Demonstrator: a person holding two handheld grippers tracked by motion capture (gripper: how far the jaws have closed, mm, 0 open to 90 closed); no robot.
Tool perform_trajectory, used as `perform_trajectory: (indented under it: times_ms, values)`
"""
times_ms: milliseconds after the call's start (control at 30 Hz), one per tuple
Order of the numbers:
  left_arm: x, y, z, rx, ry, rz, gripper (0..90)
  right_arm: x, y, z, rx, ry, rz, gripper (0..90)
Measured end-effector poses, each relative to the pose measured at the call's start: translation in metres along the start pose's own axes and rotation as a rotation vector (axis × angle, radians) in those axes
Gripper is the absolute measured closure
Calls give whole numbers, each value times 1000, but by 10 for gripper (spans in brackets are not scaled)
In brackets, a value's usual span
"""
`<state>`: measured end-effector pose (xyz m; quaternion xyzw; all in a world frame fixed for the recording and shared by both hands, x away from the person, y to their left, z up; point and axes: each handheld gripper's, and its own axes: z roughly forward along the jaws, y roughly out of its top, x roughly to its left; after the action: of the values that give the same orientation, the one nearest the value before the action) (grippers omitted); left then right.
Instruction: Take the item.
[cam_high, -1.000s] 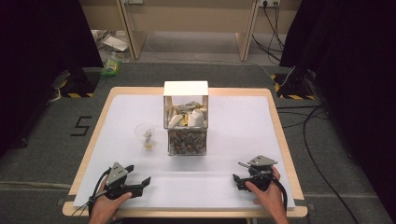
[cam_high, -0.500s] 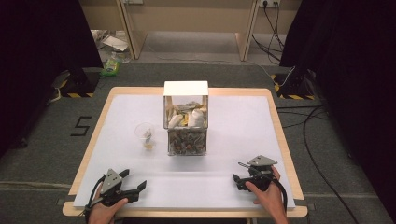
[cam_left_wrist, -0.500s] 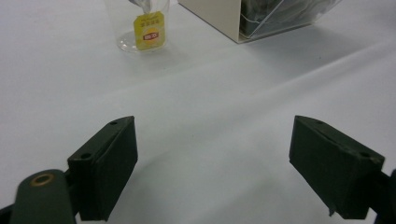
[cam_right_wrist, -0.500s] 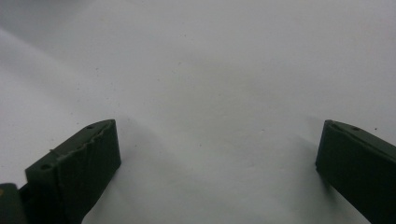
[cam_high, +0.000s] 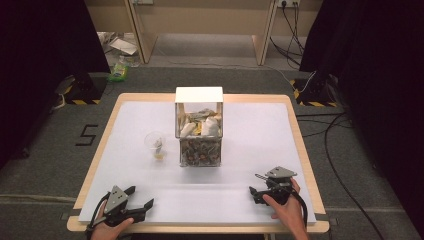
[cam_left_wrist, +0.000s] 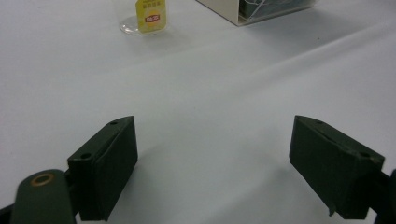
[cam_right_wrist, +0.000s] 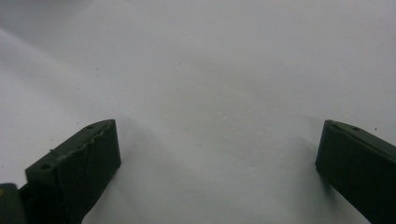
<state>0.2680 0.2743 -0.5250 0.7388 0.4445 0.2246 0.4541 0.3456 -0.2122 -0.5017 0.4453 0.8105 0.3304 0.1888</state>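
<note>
Recording lab, dark curtains (cam_high: 45, 55), floor cables (cam_high: 345, 165), hazard-taped stands (cam_high: 80, 92), white table (cam_high: 260, 135)

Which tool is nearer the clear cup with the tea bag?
Left. The left tool sits at the table's near edge, just below and left of the cup. The right tool is across the table, beyond the box.

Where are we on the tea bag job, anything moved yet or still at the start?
Looks like the start. Done: a clear cup with one yellow-tagged tea bag stands left of the clear box full of sachets. In hand: nothing; the left gripper and right gripper rest open on the white table near its front edge. Left: probably reaching to the box or cup.
</note>
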Motion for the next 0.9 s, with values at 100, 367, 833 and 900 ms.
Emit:
perform_trajectory:
  times_ms: [100, 367, 833, 900]
  values:
    - [1, -1, -1, 6, -4, -2, 149, 0, 0, 0, 0, -1, 0, 5]
    - [7, -5, -9, 4, 1, -11, 151, 0, 0, 0, 0, -1, -2, 5]
    - [15, -6, -17, 53, 33, 31, 152, 0, 0, 0, 0, -1, -2, 5]
    - [13, -5, -20, 71, 42, 48, 151, 0, 0, 0, 1, -2, -3, 5]
